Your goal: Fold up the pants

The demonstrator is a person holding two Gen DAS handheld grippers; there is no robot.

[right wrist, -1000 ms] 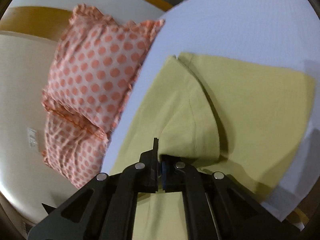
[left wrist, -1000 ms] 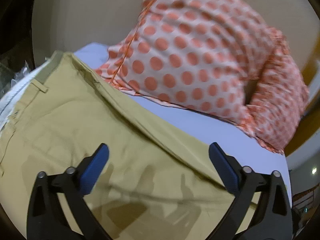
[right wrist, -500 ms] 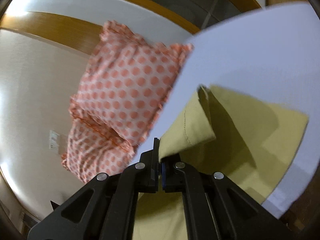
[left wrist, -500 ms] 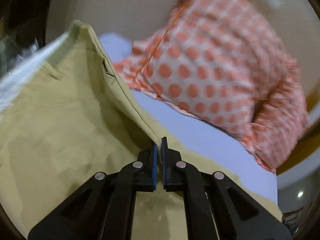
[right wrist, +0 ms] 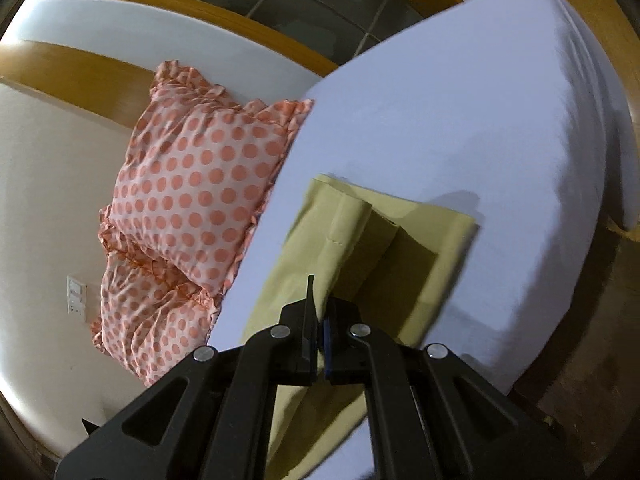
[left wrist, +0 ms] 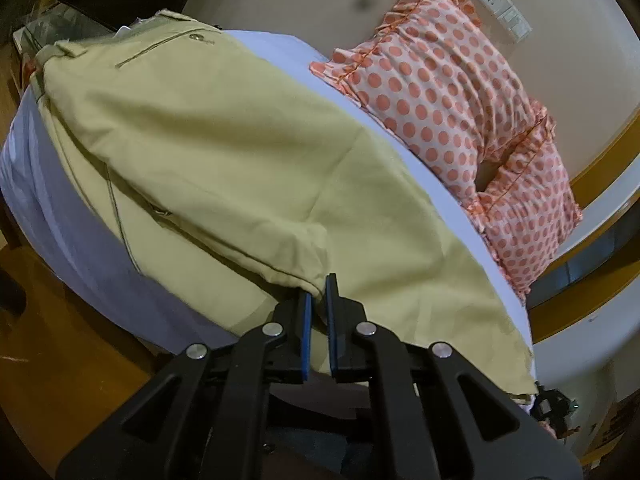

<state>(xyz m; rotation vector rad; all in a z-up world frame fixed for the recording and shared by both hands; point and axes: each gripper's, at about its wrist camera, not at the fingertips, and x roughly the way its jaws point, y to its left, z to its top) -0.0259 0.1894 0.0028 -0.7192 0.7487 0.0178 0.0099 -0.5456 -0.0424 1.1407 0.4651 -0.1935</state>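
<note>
On the lilac bed (right wrist: 440,92), khaki pants (left wrist: 240,160) lengthwise beside the pillows (left wrist: 452,92), both tongs (left wrist: 318,300) (right wrist: 320,312) pinching cloth.

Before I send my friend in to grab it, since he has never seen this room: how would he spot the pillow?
Start at the bed with the pale lilac sheet, where the khaki pants lie. Along the edge by the cream wall rests the pillow. It alone is patterned: white with orange polka dots and a ruffled trim.
</note>
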